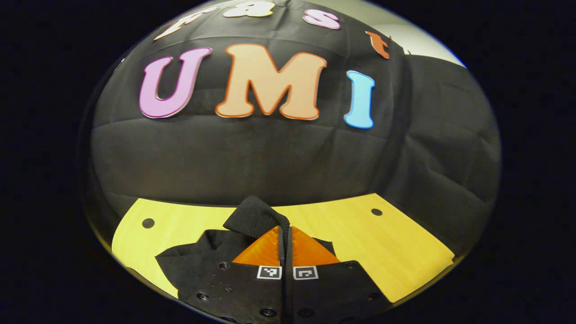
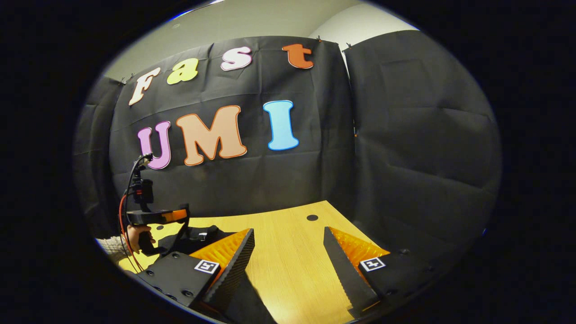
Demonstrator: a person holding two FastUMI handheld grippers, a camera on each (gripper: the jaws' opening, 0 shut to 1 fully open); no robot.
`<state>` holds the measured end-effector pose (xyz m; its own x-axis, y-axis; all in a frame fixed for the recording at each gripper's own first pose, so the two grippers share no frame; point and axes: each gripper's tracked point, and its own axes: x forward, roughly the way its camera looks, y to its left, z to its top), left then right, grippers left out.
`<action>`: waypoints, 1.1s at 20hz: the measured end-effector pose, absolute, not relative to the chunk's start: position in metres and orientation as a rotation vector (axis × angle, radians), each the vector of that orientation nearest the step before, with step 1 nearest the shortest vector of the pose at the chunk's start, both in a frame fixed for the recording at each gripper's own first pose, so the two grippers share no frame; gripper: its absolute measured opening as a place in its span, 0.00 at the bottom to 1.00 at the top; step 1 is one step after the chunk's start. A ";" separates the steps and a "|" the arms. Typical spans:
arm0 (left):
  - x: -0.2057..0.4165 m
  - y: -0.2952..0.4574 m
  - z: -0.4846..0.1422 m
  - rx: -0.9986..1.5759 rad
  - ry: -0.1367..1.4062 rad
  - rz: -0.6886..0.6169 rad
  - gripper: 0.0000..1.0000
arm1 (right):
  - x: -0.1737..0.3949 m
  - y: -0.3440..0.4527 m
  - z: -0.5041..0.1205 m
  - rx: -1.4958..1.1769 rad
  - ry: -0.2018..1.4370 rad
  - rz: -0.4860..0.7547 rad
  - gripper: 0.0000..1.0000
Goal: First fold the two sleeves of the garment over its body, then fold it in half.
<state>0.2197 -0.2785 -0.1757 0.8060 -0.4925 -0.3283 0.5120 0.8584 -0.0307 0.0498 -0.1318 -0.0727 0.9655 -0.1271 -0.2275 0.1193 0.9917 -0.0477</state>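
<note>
Garment (image 1: 198, 258) lies dark on the wooden table (image 1: 396, 252) under your left gripper (image 1: 285, 234), whose fingers are pinched together on a raised fold, while your right gripper (image 2: 288, 245) hangs spread and empty, well off to the side.

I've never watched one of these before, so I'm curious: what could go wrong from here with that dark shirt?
1. The left claw pinches just a small bunch of the garment, lifted off the table; the cloth could slip out mid-fold.
2. The right claw hangs open over bare wood, holding nothing, so the rest of the garment may drag or bunch instead of folding flat.
</note>
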 end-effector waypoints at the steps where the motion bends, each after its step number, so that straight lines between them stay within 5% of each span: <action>1: 0.215 -0.287 -0.184 0.069 0.353 -0.553 0.00 | 0.048 -0.136 -0.074 -0.031 0.240 -0.133 0.98; 7: 0.197 -0.315 -0.231 0.079 0.467 -0.597 0.00 | 0.041 -0.150 -0.070 -0.023 0.227 -0.163 0.98; 9: 0.189 -0.326 -0.233 0.031 0.501 -0.630 0.12 | 0.039 -0.151 -0.075 -0.021 0.237 -0.164 0.98; 13: 0.186 -0.336 -0.228 0.054 0.462 -0.652 0.94 | 0.036 -0.152 -0.082 -0.038 0.254 -0.159 0.98; 22: 0.175 -0.255 -0.156 -0.001 0.282 -0.528 0.94 | 0.043 -0.118 -0.102 -0.080 0.279 -0.053 0.98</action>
